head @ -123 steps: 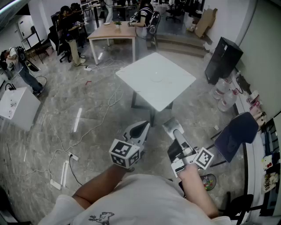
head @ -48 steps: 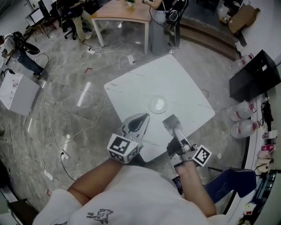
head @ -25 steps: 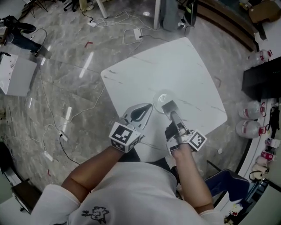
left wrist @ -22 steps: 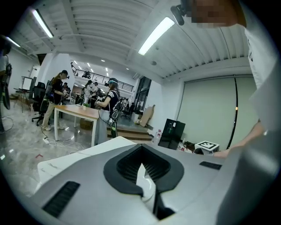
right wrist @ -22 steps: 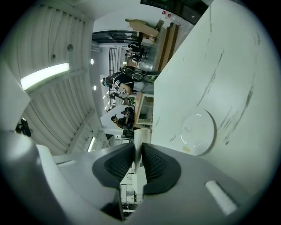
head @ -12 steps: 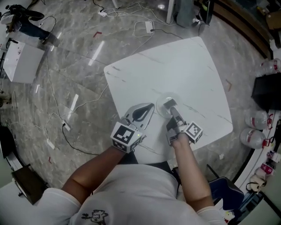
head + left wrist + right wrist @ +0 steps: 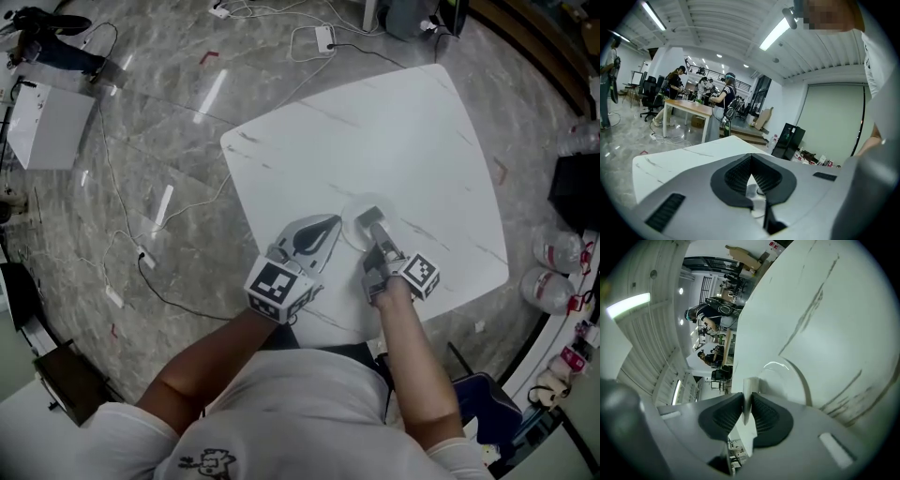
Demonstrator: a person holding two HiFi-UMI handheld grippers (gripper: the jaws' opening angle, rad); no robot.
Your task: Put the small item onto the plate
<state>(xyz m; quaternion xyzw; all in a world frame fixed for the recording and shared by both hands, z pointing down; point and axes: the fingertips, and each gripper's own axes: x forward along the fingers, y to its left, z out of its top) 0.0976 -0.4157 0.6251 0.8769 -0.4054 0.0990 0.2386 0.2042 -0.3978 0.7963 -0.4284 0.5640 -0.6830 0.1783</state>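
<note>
Descent of both grippers toward the white surface (image 7: 412, 141) was noted against the earlier looks. We found the right gripper (image 7: 371, 217) pinched nearly closed on the small item (image 7: 749, 397), a thin white piece held edge-on between its fingers (image 7: 723, 416). The plate (image 7: 802, 380) lay just beyond and beneath those fingers. The left gripper (image 7: 323, 228), closed and empty, hung just left of them. We judged release the remaining step.

grey marble floor (image 7: 159, 112), white table (image 7: 394, 122) — trailing cables (image 7: 187, 210)
</note>
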